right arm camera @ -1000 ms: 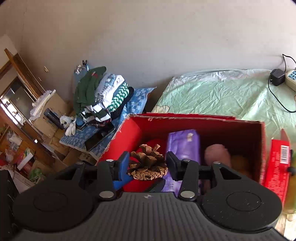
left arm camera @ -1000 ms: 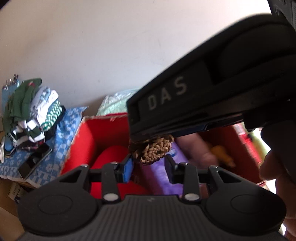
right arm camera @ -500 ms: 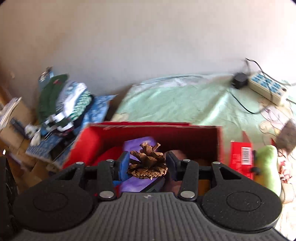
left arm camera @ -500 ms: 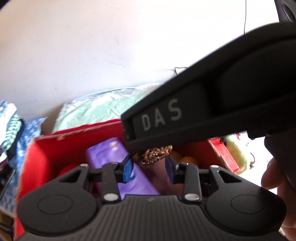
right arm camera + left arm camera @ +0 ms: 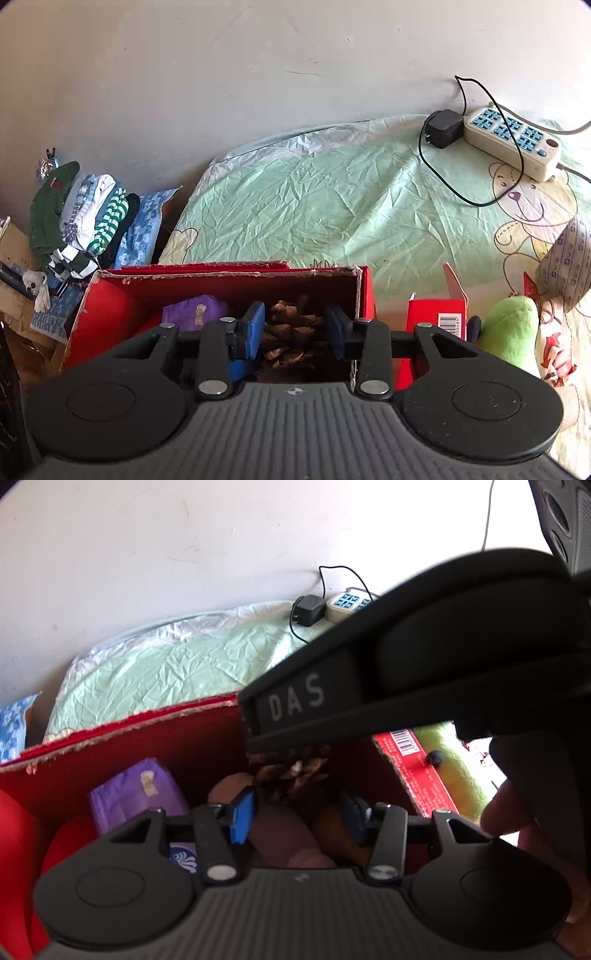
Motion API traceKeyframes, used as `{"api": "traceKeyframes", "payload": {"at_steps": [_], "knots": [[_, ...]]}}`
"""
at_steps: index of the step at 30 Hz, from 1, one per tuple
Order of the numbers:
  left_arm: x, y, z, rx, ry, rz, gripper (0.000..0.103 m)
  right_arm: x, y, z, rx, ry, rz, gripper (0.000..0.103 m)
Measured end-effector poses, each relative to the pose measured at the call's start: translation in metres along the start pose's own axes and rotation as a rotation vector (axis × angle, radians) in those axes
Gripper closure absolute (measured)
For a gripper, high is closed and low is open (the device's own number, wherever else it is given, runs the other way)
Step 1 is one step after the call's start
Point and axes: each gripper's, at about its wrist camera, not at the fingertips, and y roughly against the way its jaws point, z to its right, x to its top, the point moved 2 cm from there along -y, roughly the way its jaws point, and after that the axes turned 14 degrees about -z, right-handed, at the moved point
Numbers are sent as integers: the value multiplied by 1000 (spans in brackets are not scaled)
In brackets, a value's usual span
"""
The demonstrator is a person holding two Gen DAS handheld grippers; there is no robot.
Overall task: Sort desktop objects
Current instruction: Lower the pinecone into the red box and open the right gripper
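Observation:
A brown pinecone (image 5: 291, 334) sits between the pads of my right gripper (image 5: 295, 334), which is shut on it over the right end of the red cardboard box (image 5: 229, 275). In the left wrist view the same pinecone (image 5: 291, 771) hangs under the black body of the right gripper, just beyond my left gripper (image 5: 297, 818). The left gripper is open and empty above the box (image 5: 122, 723). Inside the box lie a purple packet (image 5: 136, 797), a pinkish soft object (image 5: 277, 830) and red items.
A green wrinkled cloth (image 5: 332, 199) covers the surface behind the box. A power strip (image 5: 513, 144) with a black adapter lies at the back right. A small red carton (image 5: 436, 321) and a green plush (image 5: 513, 332) sit right of the box. Folded clothes (image 5: 77, 218) are stacked at the left.
Both grippers have swung to the right along the box. The right gripper with the pinecone has dropped lower, toward the box's right end.

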Motion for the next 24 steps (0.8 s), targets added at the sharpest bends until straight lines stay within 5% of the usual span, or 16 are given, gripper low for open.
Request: {"api": "traceKeyframes", "payload": {"at_steps": [3,10,14,24], "knots": [[-1,-2,-1,-3,5,-10,38,2,-2,0,18,6,3,57],[-6,-5,4,15,-5,-11,34,3,3,-2,6,13,6,54],[-11,3,11,91,-9,26,12,-1,13,-6,-12,27,13,46],[-50,36,23,93,41,55,15,-26,40,-12,40,13,10,47]]}}
